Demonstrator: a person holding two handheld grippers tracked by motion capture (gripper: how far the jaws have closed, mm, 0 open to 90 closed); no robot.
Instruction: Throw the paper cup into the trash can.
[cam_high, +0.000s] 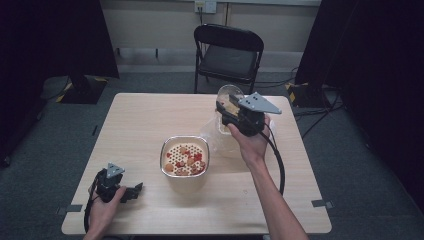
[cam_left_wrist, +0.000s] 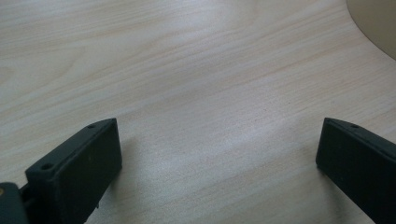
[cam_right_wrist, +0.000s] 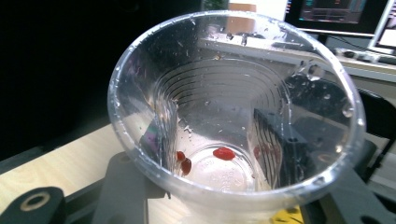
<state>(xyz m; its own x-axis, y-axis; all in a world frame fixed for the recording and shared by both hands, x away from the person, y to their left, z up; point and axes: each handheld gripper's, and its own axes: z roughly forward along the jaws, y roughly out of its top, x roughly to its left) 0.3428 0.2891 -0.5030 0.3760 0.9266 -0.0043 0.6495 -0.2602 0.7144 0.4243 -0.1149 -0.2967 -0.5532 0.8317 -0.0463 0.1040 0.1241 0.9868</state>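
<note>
My right gripper (cam_high: 227, 112) is raised over the far right part of the table and is shut on a clear plastic cup (cam_high: 228, 98). In the right gripper view the cup (cam_right_wrist: 233, 93) is wet inside, with a few small red pieces (cam_right_wrist: 223, 153) at its bottom. Both black jaws show through its walls. A pale bowl with a perforated insert (cam_high: 185, 139) stands mid-table and holds red and orange pieces. My left gripper (cam_high: 134, 191) rests at the near left, open, with only bare wood between its jaws (cam_left_wrist: 219, 154).
The light wooden table (cam_high: 145, 115) has free room at its left and front. Something clear and filmy (cam_high: 212, 136) lies just right of the bowl. A black folding chair (cam_high: 228, 55) stands behind the far edge. The bowl's beige side (cam_left_wrist: 378, 23) is in the left gripper view.
</note>
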